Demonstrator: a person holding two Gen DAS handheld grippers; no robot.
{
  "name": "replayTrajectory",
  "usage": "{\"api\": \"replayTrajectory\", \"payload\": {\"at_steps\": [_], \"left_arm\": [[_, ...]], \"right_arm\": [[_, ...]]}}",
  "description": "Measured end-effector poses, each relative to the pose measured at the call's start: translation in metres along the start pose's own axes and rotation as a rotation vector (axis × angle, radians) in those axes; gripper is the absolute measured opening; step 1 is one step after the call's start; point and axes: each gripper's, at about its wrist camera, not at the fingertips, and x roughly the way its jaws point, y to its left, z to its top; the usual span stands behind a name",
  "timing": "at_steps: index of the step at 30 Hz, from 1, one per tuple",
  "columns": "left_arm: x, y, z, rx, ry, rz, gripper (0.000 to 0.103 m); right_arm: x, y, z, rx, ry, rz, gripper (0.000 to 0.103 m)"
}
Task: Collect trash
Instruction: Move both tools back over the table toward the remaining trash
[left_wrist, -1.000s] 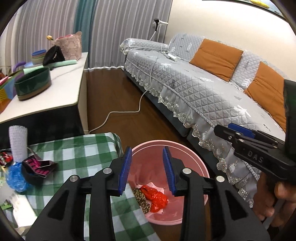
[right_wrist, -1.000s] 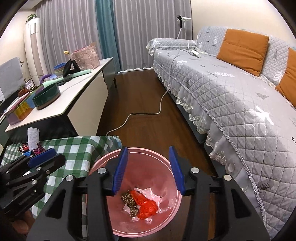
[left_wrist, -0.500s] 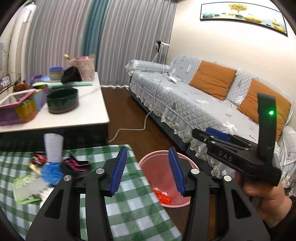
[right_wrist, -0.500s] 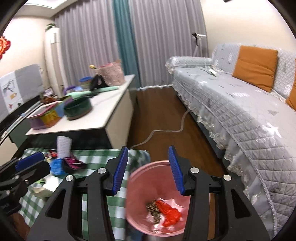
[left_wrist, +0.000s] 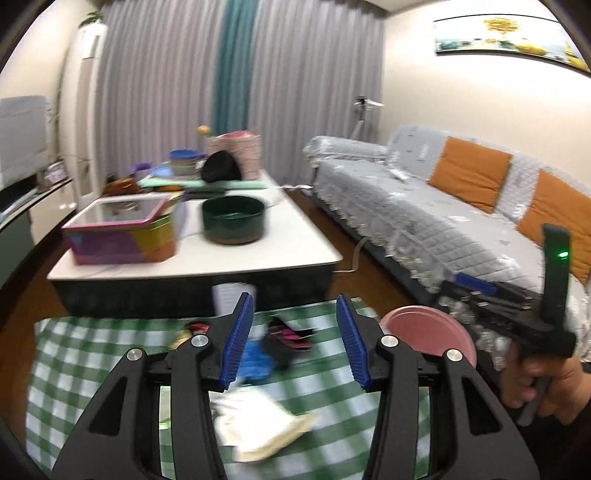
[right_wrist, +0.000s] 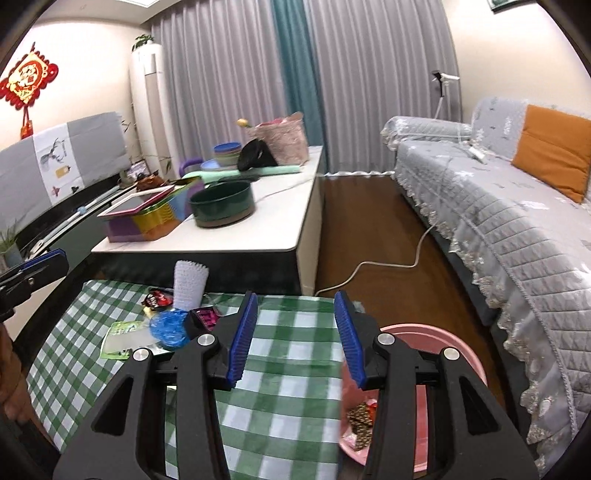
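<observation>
Hovering empty tongs (left_wrist: 293, 338) above checked cloth (left_wrist: 92, 354)

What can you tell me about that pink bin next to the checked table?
The pink bin is a round, open-topped tub that looks like smooth plastic, standing upright on the dark wood floor between the green checked table and the grey sofa. Inside lie a red wrapper and a brown patterned one. Nothing grips it; whether it touches the tablecloth is unclear.
</observation>
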Motion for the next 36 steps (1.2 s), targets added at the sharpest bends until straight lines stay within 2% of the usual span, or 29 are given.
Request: {"api": "replayTrajectory", "payload": {"at_steps": [4, 6, 10, 14, 19, 21, 23, 27, 32, 36], "left_arm": [[0.018, 0.048, -0.02, -0.076, 0.049, 0.069, 0.047], [0.025, 0.064, -0.032, -0.119, 0.075, 0.08, 0.047], [0.049, 0.09, -0.056, -0.196, 0.155, 0.11, 0.047], [0.068, 0.101, -0.075, -0.174, 0.215, 0.139, 0.047], [0.088, 0.112, -0.096, -0.143, 0.295, 0.138, 0.047], [0.096, 0.113, -0.101, -0.123, 0.335, 0.137, 0.052], [0.101, 0.111, -0.103, -0.089, 0.344, 0.157, 0.056], [0.112, 0.107, -0.102, -0.072, 0.363, 0.136, 0.061], [0.129, 0.102, -0.107, -0.036, 0.428, 0.15, 0.062], [0.131, 0.105, -0.106, -0.057, 0.438, 0.146, 0.06]], "right_arm": [[0.018, 0.016, -0.002, -0.012, 0.026, 0.035, 0.037], [0.03, 0.025, -0.004, -0.028, 0.045, 0.054, 0.033], [0.057, 0.041, -0.01, -0.067, 0.082, 0.075, 0.032], [0.084, 0.051, -0.017, -0.095, 0.123, 0.081, 0.031], [0.111, 0.054, -0.025, -0.104, 0.168, 0.08, 0.032], [0.121, 0.054, -0.028, -0.104, 0.183, 0.083, 0.032], [0.13, 0.054, -0.031, -0.099, 0.202, 0.088, 0.032], [0.146, 0.055, -0.035, -0.092, 0.229, 0.108, 0.033], [0.167, 0.058, -0.04, -0.09, 0.27, 0.148, 0.041], [0.181, 0.062, -0.044, -0.102, 0.297, 0.151, 0.042]]}}
